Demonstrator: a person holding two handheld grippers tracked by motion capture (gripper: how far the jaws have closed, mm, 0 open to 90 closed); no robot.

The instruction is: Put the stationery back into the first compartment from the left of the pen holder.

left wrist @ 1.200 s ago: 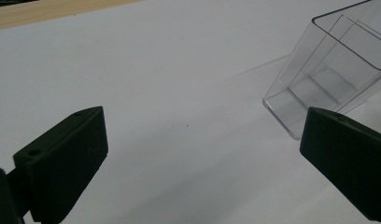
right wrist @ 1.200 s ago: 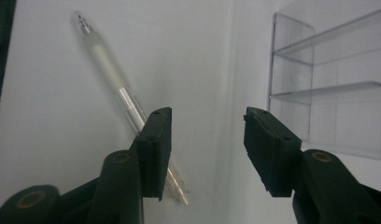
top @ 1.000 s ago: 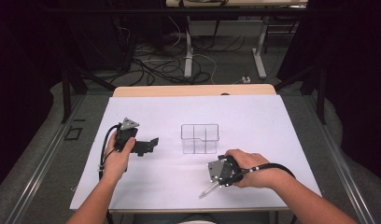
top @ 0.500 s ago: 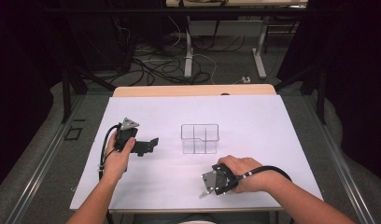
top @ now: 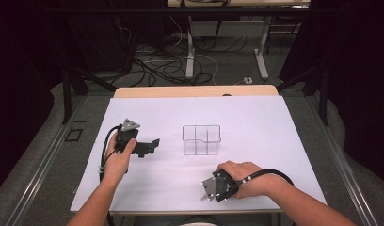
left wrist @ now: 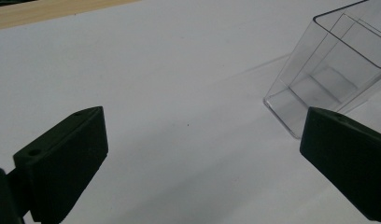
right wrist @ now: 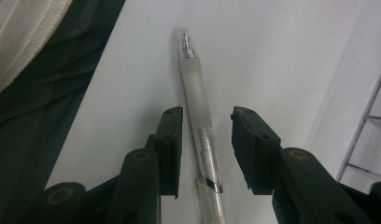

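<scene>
Now the right tongs (right wrist: 202, 128) straddle the pen (right wrist: 196, 102) at lower centre, having just narrowed, pads not yet touching; next, pinch it. Left tongs (left wrist: 202, 154) gape empty.

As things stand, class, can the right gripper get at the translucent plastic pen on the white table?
Probably yes: the right gripper already straddles the translucent plastic pen, jaws either side with small gaps, nothing between them and its barrel.
</scene>
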